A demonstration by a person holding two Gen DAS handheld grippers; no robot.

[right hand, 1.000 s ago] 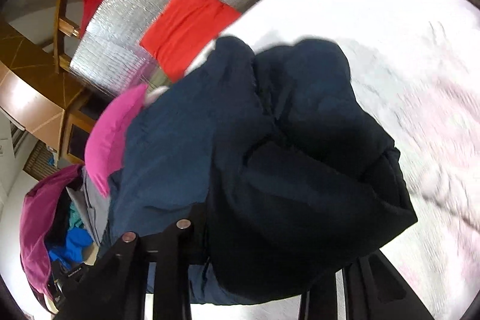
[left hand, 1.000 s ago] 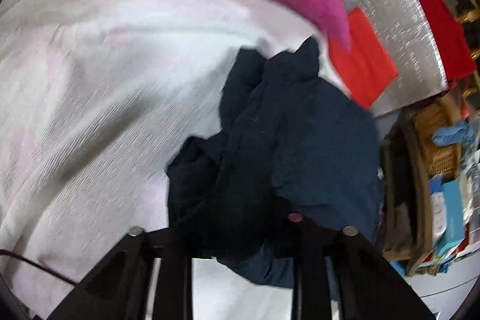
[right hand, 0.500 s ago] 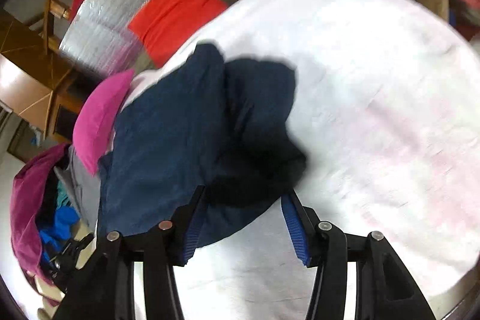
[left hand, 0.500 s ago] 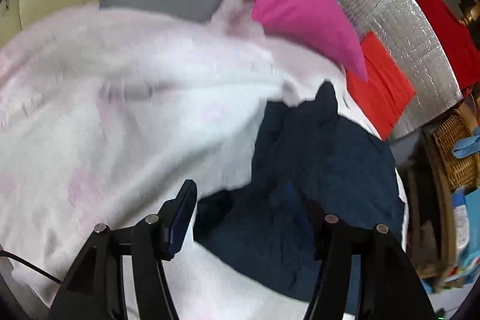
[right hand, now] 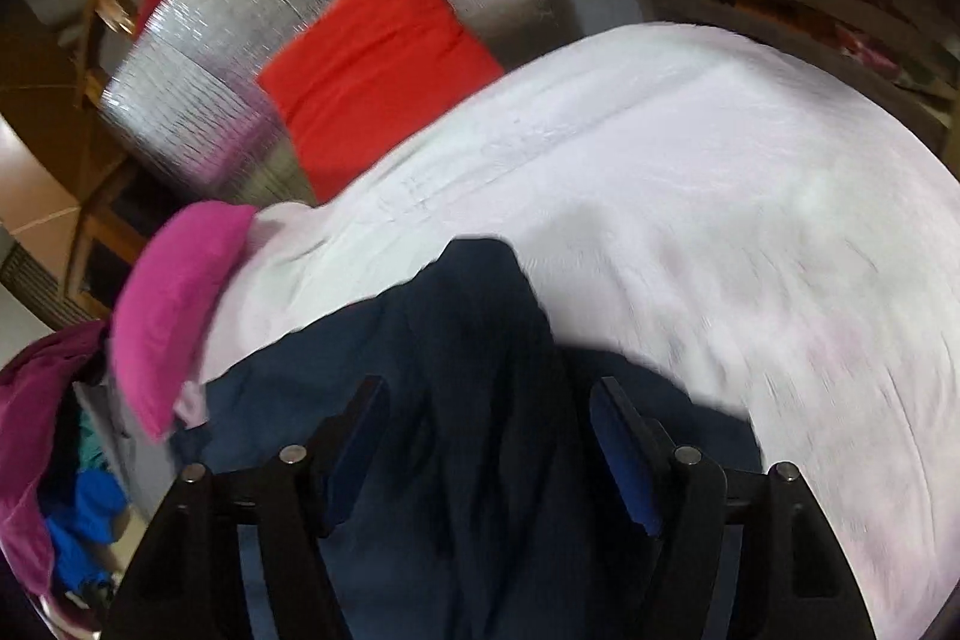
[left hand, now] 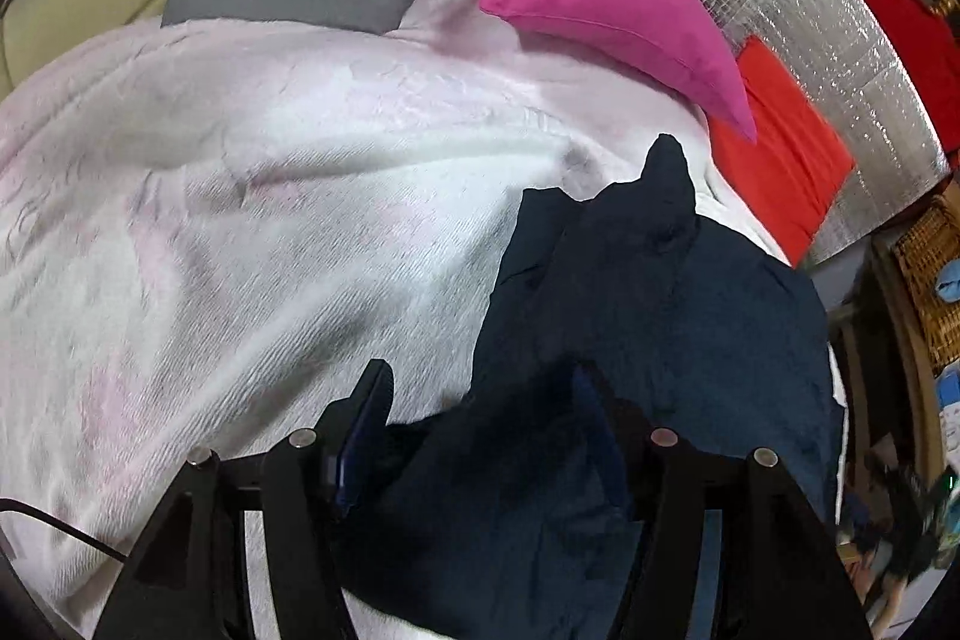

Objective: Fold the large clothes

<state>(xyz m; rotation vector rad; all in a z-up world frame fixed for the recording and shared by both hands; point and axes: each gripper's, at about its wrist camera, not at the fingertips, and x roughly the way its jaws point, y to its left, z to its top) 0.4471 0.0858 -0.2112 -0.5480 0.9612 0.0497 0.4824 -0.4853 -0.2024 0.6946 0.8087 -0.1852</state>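
Letting go — both the left gripper (left hand: 480, 400) and right gripper (right hand: 486, 412) have just been opening, jaws apart over the navy garment (left hand: 660, 316) heaped on the white blanket (left hand: 300, 196) — best regrasp its edges before spreading it.

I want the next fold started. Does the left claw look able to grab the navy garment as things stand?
Probably yes. The left claw stands open right over the navy garment, which lies crumpled on the white blanket, with nothing in between.

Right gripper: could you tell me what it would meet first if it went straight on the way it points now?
Most likely the dark blue garment, which lies between the open jaws of the right gripper; the white blanket lies beyond.
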